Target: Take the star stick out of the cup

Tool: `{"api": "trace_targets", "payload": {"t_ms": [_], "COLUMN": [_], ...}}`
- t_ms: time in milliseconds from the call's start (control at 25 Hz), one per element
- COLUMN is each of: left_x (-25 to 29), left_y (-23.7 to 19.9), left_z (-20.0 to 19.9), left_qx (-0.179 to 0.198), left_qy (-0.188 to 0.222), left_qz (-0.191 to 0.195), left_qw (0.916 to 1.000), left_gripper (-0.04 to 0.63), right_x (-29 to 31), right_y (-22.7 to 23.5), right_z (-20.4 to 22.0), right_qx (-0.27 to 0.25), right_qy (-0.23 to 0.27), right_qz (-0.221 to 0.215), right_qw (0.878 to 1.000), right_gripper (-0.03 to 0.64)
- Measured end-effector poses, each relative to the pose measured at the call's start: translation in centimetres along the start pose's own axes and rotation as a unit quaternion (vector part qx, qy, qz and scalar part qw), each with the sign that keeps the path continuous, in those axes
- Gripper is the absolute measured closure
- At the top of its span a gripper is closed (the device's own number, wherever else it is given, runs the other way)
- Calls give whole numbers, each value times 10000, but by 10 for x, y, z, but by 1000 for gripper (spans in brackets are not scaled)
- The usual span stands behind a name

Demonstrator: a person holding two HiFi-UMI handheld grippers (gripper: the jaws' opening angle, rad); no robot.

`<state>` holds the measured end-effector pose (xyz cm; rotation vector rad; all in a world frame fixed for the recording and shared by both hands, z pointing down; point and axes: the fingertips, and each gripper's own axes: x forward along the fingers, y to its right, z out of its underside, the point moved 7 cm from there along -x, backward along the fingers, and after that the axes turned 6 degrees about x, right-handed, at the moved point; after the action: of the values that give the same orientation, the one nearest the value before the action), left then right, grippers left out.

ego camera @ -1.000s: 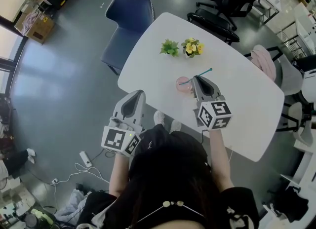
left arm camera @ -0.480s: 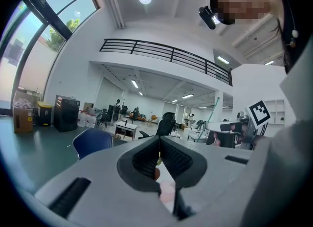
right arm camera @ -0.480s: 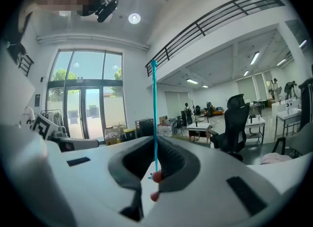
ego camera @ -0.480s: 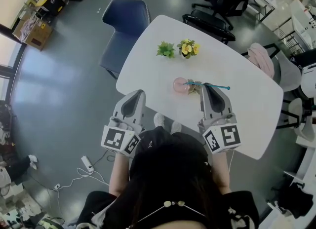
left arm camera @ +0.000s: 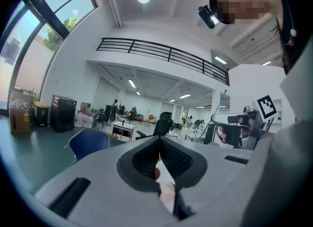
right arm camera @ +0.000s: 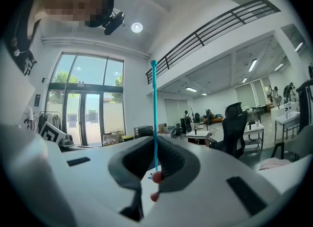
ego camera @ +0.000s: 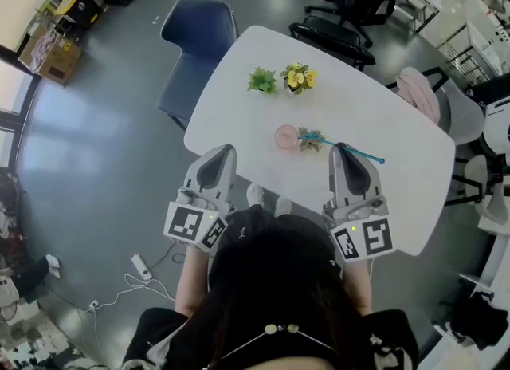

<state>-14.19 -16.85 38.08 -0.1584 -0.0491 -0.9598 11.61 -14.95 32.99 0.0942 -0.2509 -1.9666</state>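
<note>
A pink cup [ego camera: 287, 137] stands on the white table [ego camera: 239, 125], near its front edge. My right gripper [ego camera: 341, 147] is shut on the thin teal star stick [ego camera: 362, 153], just right of the cup. The stick lies nearly level, its star end [ego camera: 310, 136] beside the cup's right rim and its other end pointing right. In the right gripper view the stick [right arm camera: 154, 113] rises straight up from between the jaws. My left gripper [ego camera: 225, 150] hangs off the table's front-left edge, shut with nothing in it [left arm camera: 159, 148].
Two small potted plants [ego camera: 262, 81] [ego camera: 296, 77] stand further back on the table. A blue chair [ego camera: 195, 41] is at the far left, black office chairs [ego camera: 358, 1] are behind, and a pink cloth [ego camera: 422, 93] hangs on a chair at right.
My right gripper has drawn back to the right and toward me with the stick, away from the cup. The stick has swung from pointing up-right to lying almost level. The left gripper has stayed put.
</note>
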Motion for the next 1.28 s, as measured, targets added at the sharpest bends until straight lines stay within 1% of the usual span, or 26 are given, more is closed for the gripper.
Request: {"api": "trace_targets", "payload": {"t_ms": [440, 600, 1280], "left_x": [3, 2, 1], "left_y": [3, 2, 2], "left_z": [-2, -1, -3], "left_qx": [-11, -17, -23], "left_qy": [25, 34, 91], "left_qz": [-36, -59, -42], "left_qw": [10000, 10000, 9999], "left_gripper": [588, 588, 588], "right_x": [2, 2, 0], "right_y": [3, 2, -2], "right_z": [1, 1, -7], "right_qx": [59, -41, -77], "right_qy": [-83, -112, -11], "right_qz": [-55, -89, -73], "right_qw": [9999, 9999, 9999], "right_gripper": [595, 597, 597]}}
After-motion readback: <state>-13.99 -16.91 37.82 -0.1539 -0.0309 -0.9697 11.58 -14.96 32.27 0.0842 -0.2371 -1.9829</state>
